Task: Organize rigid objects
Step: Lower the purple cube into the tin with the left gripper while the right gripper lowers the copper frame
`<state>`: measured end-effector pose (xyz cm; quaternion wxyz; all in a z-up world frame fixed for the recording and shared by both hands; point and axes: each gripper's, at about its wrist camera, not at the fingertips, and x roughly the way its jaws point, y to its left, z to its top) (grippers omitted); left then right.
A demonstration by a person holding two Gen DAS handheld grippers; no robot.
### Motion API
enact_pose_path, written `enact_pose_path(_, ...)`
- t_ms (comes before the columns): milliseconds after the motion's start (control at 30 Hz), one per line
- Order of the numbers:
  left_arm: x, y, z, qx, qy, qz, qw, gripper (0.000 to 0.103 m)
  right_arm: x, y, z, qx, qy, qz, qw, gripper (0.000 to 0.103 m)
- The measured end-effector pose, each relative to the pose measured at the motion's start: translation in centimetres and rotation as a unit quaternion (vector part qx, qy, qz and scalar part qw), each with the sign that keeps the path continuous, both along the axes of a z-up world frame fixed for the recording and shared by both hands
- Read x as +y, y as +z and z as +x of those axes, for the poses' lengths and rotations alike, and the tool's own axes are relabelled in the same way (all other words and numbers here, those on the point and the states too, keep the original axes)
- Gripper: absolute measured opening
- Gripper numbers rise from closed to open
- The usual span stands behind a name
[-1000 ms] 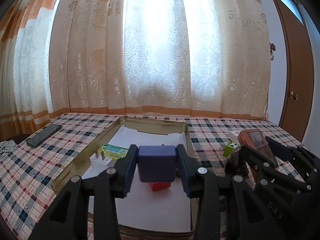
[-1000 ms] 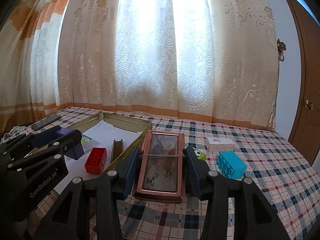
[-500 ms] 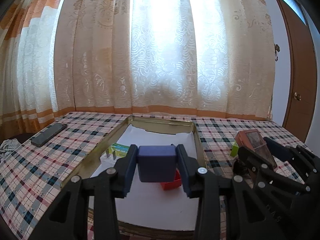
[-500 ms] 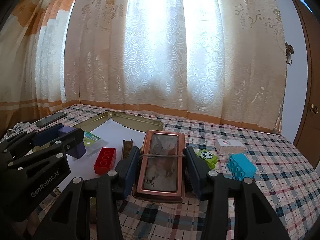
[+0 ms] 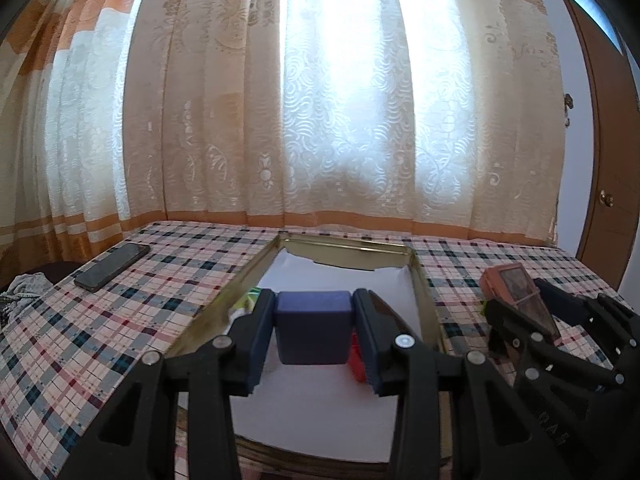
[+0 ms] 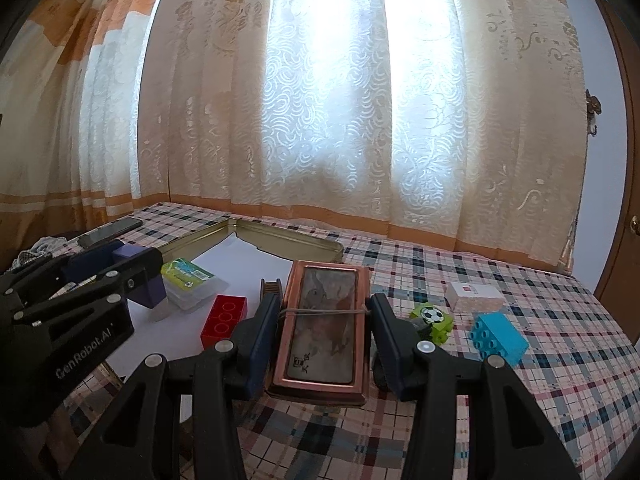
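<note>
We hold a dark blue plastic cube [image 5: 313, 327] clamped in the left claw [image 5: 314, 330], above the white paper lining of the shallow gold metal tray [image 5: 426, 292]. Compared with a second ago, the tray's far rim sits more squarely ahead of this claw, and the white plug and green-labelled box that then showed to the left of the cube are now almost wholly hidden behind the left finger. The red plastic brick [image 5: 356, 358] is only a sliver behind the cube's lower right corner. The right claw [image 6: 324, 328] grips a copper-framed rectangular plaque [image 6: 322, 326] bound by a rubber band, much as before, over the plaid-clothed desk [image 6: 560, 360] just right of the tray. Only the right view shows the brick in full [image 6: 223, 320] ahead-left of the claw, the clear box with green label [image 6: 191, 282], a dark comb-like piece [image 6: 272, 286] half hidden, and, ahead-right, a green football toy [image 6: 433, 317], a cyan studded block [image 6: 498, 338] and a small white box [image 6: 474, 296]. The black phone [image 5: 112, 267] lies far left of the left claw.
</note>
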<state>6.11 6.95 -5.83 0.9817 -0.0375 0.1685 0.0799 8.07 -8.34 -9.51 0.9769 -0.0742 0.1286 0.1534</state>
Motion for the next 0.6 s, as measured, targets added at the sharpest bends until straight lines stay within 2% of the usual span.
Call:
enact_pose_path(267,2.3,-0.2,0.7,0.019,0.026,0.003,0.9995,0.039,2.0,0.1,0.9,0.007,0.025,-0.010,1.000,0.050)
enact_pose_path(600,3.8,-0.9,2.9,0.069,0.033,0.024,0.9968,0.039,5.2,0.7,4.0,0.055,0.065,-0.013,0.996,0.050)
